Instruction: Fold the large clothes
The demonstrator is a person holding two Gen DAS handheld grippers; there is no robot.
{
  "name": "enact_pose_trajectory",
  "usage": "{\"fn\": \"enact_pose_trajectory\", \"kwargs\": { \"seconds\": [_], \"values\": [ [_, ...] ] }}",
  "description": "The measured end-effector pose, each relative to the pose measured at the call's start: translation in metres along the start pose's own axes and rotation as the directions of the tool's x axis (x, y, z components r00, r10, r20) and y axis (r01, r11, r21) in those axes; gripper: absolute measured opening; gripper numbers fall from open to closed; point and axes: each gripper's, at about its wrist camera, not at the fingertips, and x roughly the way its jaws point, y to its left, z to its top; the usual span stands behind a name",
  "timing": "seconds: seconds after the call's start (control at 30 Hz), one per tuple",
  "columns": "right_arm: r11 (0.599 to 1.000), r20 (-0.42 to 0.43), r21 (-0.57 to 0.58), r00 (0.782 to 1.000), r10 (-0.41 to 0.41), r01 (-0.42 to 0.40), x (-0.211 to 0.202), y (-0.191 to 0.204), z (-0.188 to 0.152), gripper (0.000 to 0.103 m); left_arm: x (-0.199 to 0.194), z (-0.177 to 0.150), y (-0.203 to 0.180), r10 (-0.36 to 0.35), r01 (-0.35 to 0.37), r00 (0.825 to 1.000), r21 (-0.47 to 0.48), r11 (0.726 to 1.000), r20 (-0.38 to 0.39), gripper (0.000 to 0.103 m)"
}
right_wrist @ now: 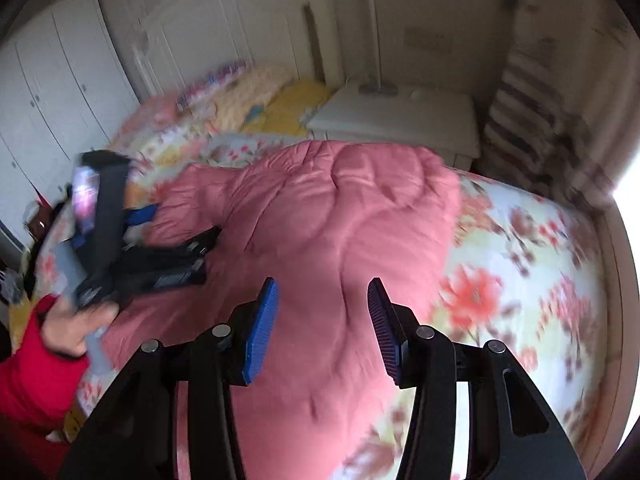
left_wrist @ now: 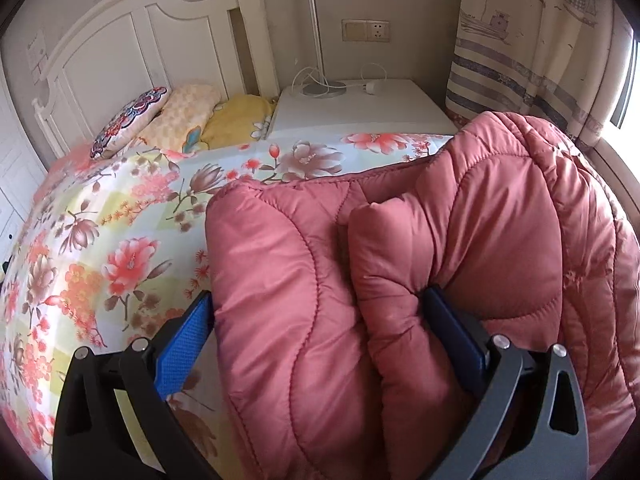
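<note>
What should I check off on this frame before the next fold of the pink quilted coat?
1. Left gripper has fabric: ok, a thick bunch of the pink quilted coat sits between its fingers; whether both pads press is unclear.
2. Right gripper free: ok, jaws apart above the coat, nothing clamped.
3. Coat fully on the floral bedspread: cannot tell, its right side runs out of the left wrist view.
4. Space to fold toward: ok, bare bedspread lies to the coat's left.
5. Right wrist view sharp enough to aim: not ok, blurred.
6. Pillows clear of the coat: ok, up at the headboard.
</note>
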Motion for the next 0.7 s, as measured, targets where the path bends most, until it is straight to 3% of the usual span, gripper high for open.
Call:
{"fn": "enact_pose_trajectory", "kwargs": {
  "seconds": [0.1,0.3,0.4,0.53,0.7],
  "values": [
    [0.996,-0.107,-0.083,0.993,-0.048,0.039,0.046,0.023,0.014,0.05,-0.005,-0.001,0.013,0.016,-0.016,1.0,-0.026,1.0,0.005,0.101],
    [0.978,-0.095,-0.177,0.987,-0.131,0.113,0.064,0.061,0.013,0.052,-0.03,0.002,0.048,0.043,-0.039,0.998,-0.095,0.995,0.036,0.101],
    [0.979,-0.084,-0.163,0.987,-0.136,0.121,0.058,0.064,0.008,0.052,-0.048,0.003,0.041,0.093,-0.088,0.992,-0.057,0.994,0.084,0.101],
    [0.989,-0.041,-0.106,0.993,-0.111,0.106,0.036,0.059,0.01,0.052,-0.034,-0.009,0.022,0.124,-0.125,0.992,0.038,0.991,0.038,0.101],
    [0.993,0.084,-0.086,0.994,-0.069,0.077,-0.025,0.077,-0.021,0.052,-0.026,-0.015,0.026,0.085,-0.085,0.995,0.006,0.996,0.044,0.101]
  ]
}}
